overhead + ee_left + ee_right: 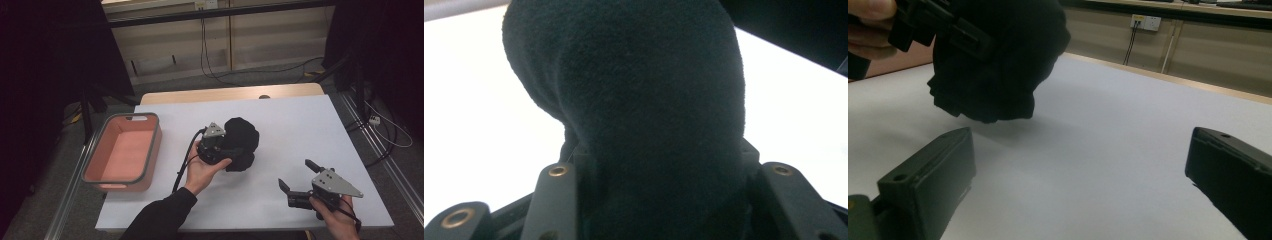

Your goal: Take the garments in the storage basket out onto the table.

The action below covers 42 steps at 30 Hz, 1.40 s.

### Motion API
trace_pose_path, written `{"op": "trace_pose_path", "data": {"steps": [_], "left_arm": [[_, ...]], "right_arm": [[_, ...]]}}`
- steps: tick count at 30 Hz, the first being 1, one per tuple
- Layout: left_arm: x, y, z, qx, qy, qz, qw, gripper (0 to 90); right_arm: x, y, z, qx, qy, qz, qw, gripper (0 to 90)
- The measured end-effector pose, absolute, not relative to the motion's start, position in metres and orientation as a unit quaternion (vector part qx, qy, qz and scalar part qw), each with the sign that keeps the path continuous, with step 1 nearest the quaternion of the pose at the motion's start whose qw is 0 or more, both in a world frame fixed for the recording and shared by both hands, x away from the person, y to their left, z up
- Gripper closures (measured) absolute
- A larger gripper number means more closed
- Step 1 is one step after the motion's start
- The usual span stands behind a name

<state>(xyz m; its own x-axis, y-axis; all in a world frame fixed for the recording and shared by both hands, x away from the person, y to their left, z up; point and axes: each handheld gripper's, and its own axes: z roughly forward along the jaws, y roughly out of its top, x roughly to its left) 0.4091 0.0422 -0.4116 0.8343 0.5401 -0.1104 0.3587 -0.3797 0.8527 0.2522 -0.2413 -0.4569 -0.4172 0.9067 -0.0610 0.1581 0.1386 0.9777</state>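
A bunched black cloth (242, 142) sits mid-table on the white tabletop (295, 125). My left gripper (231, 148) is shut on its near side; in the left gripper view the fuzzy black cloth (639, 100) fills the space between the two jaws. The right gripper view shows the cloth (998, 65) lifted slightly, hanging from the left gripper with its shadow beneath. My right gripper (299, 175) stands open near the front right of the table, jaws wide apart over bare tabletop, nothing between them (1078, 175).
A salmon-pink bin with a grey rim (95, 160) stands at the table's left edge. Beyond the table's far wooden edge (230, 94) cables trail on the floor. Dark curtains hang at both sides.
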Motion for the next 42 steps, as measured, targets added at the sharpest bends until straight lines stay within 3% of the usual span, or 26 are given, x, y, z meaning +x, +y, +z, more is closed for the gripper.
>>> {"op": "trace_pose_path", "data": {"steps": [11,20,37,42], "left_arm": [[0.417,0.030,-0.451,0.858,0.276,0.090,0.424,45.2],[0.425,0.025,-0.462,0.854,0.283,0.090,0.428,40.0],[0.425,0.027,-0.457,0.846,0.264,0.115,0.448,6.2],[0.420,0.032,-0.448,0.848,0.247,0.115,0.454,4.5]], "right_arm": [[0.252,-0.240,-0.457,0.402,0.663,0.519,0.359,0.0],[0.254,-0.237,-0.458,0.399,0.668,0.517,0.357,0.0],[0.263,-0.222,-0.459,0.383,0.682,0.510,0.358,0.0],[0.268,-0.215,-0.459,0.381,0.685,0.510,0.354,0.0]]}}
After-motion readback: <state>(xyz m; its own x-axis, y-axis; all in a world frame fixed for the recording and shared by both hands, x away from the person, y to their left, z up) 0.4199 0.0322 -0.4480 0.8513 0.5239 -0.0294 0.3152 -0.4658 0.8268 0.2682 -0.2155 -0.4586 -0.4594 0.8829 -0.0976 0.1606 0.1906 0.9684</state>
